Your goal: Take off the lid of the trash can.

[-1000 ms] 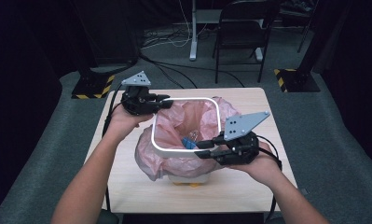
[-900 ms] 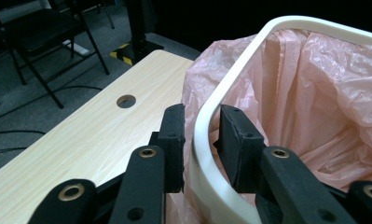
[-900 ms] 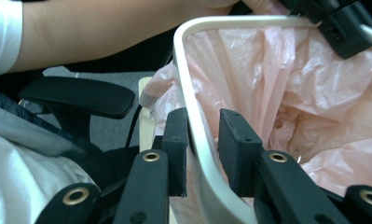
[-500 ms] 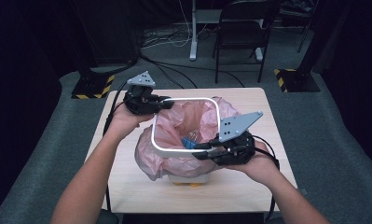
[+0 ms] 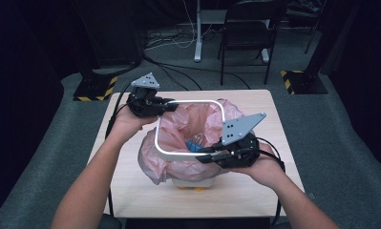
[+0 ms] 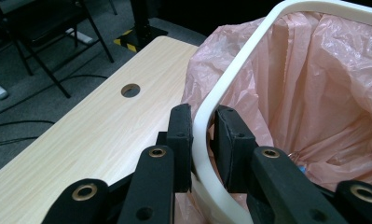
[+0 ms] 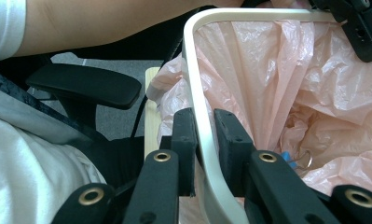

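A white rounded-square ring (image 5: 190, 101) frames the mouth of a pink plastic bag (image 5: 197, 124) that lines a small white bin (image 5: 193, 182) on the table. My left gripper (image 5: 171, 104) holds the ring's far left corner. In the left gripper view the ring (image 6: 249, 51) runs between its jaws (image 6: 203, 126), which have just been closing and press on it. My right gripper (image 5: 202, 156) grips the ring's near edge. Its jaws (image 7: 205, 128) have just closed further onto the ring (image 7: 190, 56). A small blue item (image 5: 194, 144) lies inside the bag.
The bin stands mid-table on a light wooden top (image 5: 255, 109) with a round cable hole (image 6: 130, 90). A folding chair (image 5: 248, 33) and floor stands with striped bases (image 5: 298, 81) are beyond the far edge. An office chair's armrest (image 7: 83, 88) is by the near edge.
Both pairs of jaws have narrowed onto the white ring. The hands and the ring have stayed where they were.
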Tool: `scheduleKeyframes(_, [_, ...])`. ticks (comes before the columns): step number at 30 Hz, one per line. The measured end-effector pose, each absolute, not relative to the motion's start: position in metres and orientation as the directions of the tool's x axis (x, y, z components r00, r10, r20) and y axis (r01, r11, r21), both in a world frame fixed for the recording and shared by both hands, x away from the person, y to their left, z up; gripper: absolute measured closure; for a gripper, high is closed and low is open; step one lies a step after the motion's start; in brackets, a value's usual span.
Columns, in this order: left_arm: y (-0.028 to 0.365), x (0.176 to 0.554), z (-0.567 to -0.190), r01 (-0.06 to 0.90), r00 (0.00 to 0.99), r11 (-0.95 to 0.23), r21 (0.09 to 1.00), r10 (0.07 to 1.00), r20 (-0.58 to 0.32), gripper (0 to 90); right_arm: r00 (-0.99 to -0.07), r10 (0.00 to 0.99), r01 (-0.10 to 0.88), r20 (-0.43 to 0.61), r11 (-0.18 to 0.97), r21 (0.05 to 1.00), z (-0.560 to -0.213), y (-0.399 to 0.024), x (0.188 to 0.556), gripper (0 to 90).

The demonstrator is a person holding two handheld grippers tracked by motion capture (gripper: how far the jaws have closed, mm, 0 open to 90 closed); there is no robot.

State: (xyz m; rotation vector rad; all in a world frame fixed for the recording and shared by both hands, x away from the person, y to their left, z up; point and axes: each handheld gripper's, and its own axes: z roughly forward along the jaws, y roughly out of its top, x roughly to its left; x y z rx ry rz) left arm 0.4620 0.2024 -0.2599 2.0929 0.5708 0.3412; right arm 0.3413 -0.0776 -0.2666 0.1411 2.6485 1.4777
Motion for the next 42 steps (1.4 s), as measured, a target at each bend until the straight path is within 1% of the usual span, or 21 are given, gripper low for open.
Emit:
scheduleKeyframes(15, [0.202,0.462,-0.258,0.264,0.855,-0.484,0.834,0.517,0.029,77.0,-0.991,0.125,0.029,-0.041,0.513,0.858,-0.265,-0.078,0.341,79.9])
scheduleKeyframes(24, [0.202,0.460,-0.249,0.251,0.856,-0.487,0.837,0.515,0.043,77.0,-0.991,0.123,0.024,-0.043,0.498,0.867,-0.261,-0.079,0.340,80.1])
scheduleKeyframes(32, [0.202,0.460,-0.244,0.258,0.858,-0.490,0.832,0.512,0.036,77.0,-0.992,0.120,0.017,-0.049,0.493,0.870,-0.255,-0.079,0.339,80.3])
scheduleKeyframes(38, [0.202,0.458,-0.233,0.246,0.860,-0.485,0.839,0.508,0.042,77.0,-0.992,0.114,0.005,-0.058,0.492,0.871,-0.246,-0.080,0.338,80.5])
scheduleKeyframes(42, [0.202,0.454,-0.221,0.218,0.869,-0.481,0.849,0.492,0.056,76.9,-0.993,0.093,-0.019,-0.073,0.483,0.875,-0.238,-0.079,0.334,82.6])
